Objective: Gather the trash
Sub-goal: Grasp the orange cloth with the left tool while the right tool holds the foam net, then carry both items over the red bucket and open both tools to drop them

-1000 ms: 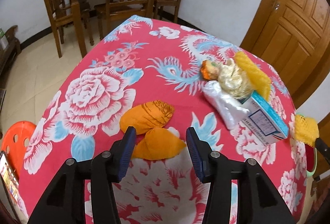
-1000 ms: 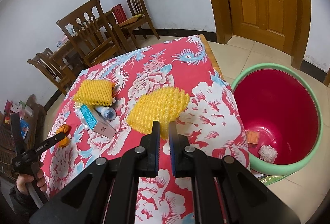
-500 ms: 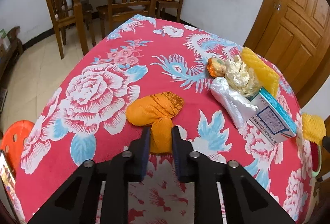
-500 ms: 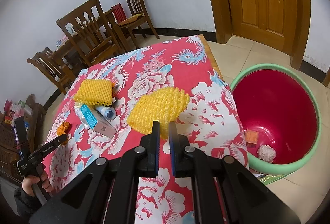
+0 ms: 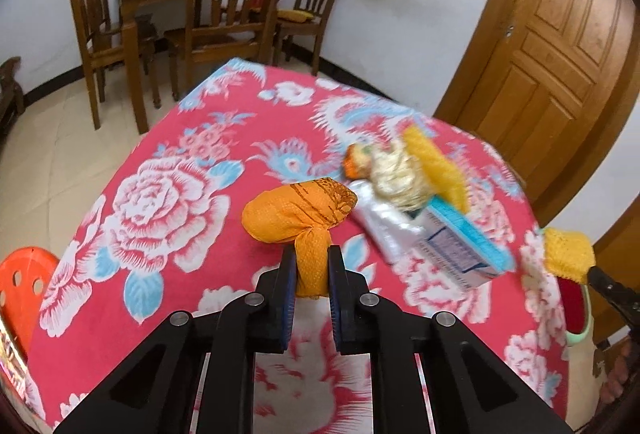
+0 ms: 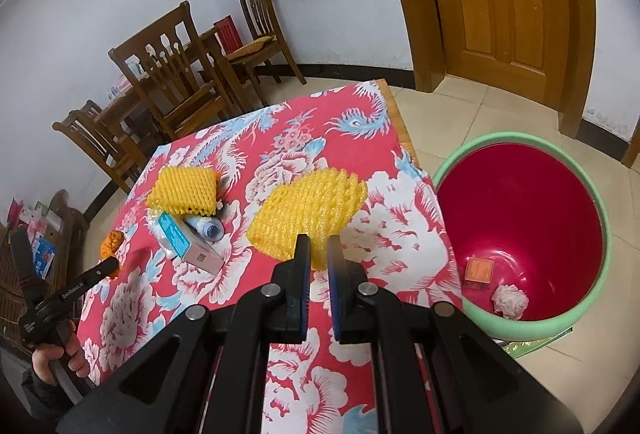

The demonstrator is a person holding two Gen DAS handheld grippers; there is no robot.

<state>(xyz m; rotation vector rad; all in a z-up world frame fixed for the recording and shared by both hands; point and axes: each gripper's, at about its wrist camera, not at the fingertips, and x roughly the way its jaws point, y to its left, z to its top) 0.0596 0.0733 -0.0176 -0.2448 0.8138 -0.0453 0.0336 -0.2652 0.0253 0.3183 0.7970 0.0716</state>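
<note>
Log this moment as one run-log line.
left gripper: shut on orange bag | right gripper: shut on yellow foam net | bin: beside table, paper wad inside

1. Your left tongs (image 5: 311, 268), wide apart a second ago, have closed on the orange bag (image 5: 298, 220).
2. The bag's tail now stands pinched upright between them, its body pulled clear of the surface (image 5: 172, 194).
3. Your right tongs (image 6: 318, 254) have edged the yellow net (image 6: 308, 210) nearer the bin (image 6: 520, 234).
</note>
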